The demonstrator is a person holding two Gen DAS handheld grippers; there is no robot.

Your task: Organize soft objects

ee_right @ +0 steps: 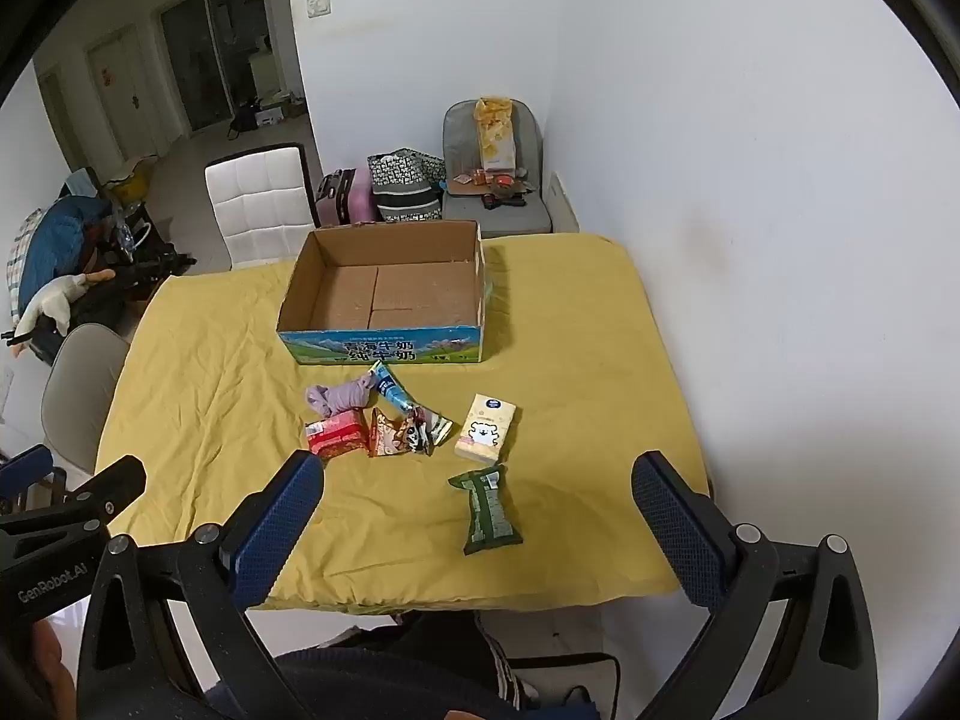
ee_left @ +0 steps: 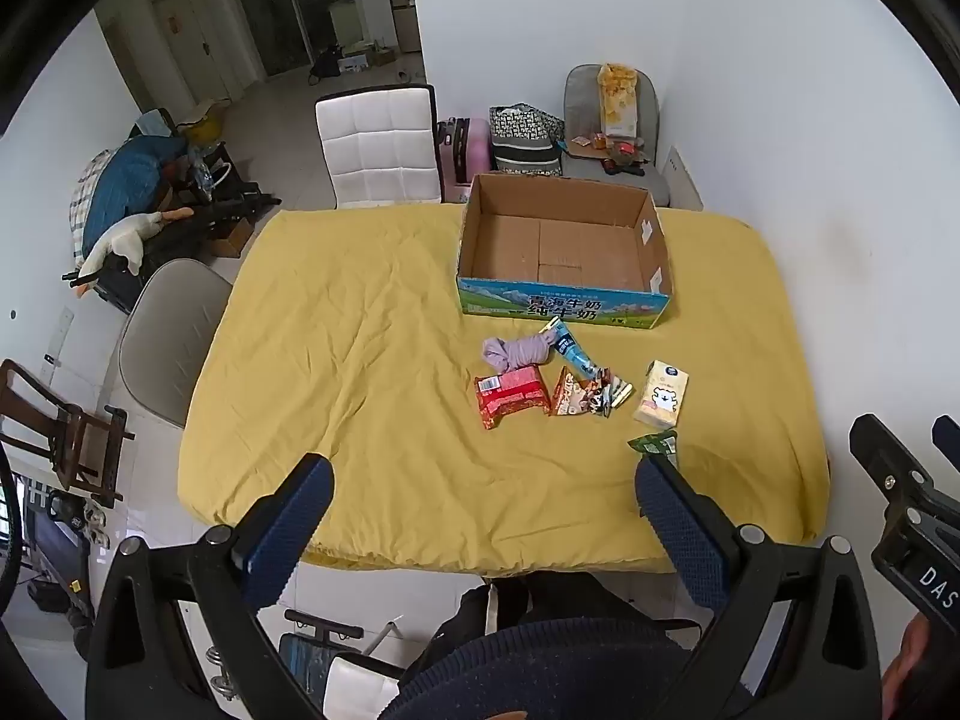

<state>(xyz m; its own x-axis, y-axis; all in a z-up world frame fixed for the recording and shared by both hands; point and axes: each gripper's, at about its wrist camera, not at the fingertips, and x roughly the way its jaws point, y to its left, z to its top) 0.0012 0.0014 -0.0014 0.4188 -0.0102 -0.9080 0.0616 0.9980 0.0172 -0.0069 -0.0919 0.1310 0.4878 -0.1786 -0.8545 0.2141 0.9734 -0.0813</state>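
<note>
Yellow cloth (ee_right: 210, 420) is covering the table, where snack packets (ee_right: 396, 438), a sock (ee_right: 339, 397) and tissues (ee_right: 486, 435) are lying outside the empty box (ee_right: 384, 348), while both the left gripper (ee_left: 483, 498) and the right gripper (ee_right: 477, 495) are hovering spread wide, holding nothing, so sorting is not yet underway.

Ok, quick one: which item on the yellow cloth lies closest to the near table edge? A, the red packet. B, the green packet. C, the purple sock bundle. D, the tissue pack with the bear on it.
B: the green packet lies alone nearest the near edge, in front of the tissue pack, red packet and purple sock bundle.
</note>
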